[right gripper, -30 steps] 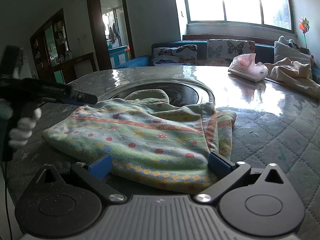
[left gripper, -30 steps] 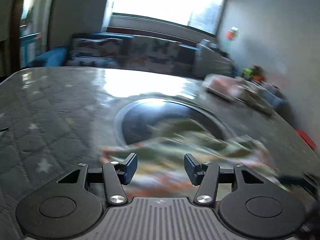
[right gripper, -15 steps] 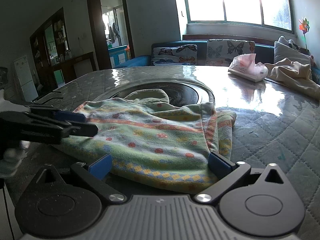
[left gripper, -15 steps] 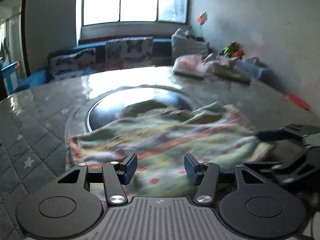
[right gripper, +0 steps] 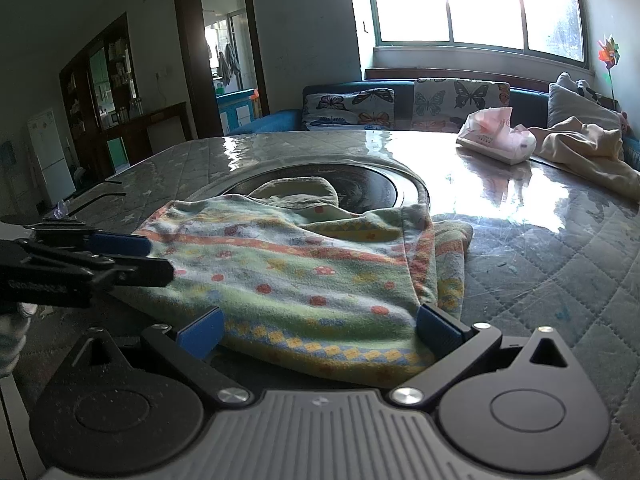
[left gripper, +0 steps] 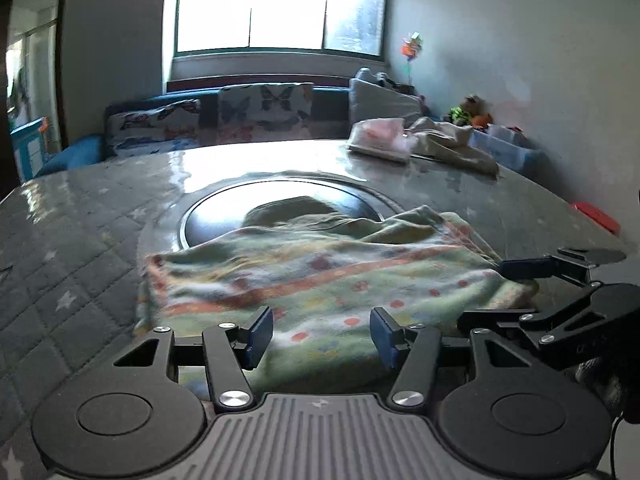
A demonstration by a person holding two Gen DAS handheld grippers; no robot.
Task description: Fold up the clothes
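Patterned cloth (right gripper: 304,276) lies rumpled on counter (right gripper: 560,280), near edge. Left tool (left gripper: 321,334) and right tool (right gripper: 320,330) both spread wide, gripping nothing. Risk: pinching single layer, fold skews.

This is a home living and dining room. A blue sofa (right gripper: 280,118) with butterfly-print cushions (right gripper: 460,98) stands under a wide bright window (right gripper: 472,4) on the far side. To the left a dark wooden cabinet with shelves (right gripper: 100,88) lines the wall, a white fridge (right gripper: 48,152) beside it, and an open doorway (right gripper: 228,52) shows hanging clothes. The near round table under a quilted, star-printed clear cover (right gripper: 560,280) holds a pink tissue pack (right gripper: 496,136). A colourful pinwheel (right gripper: 608,54) stands at the far right.
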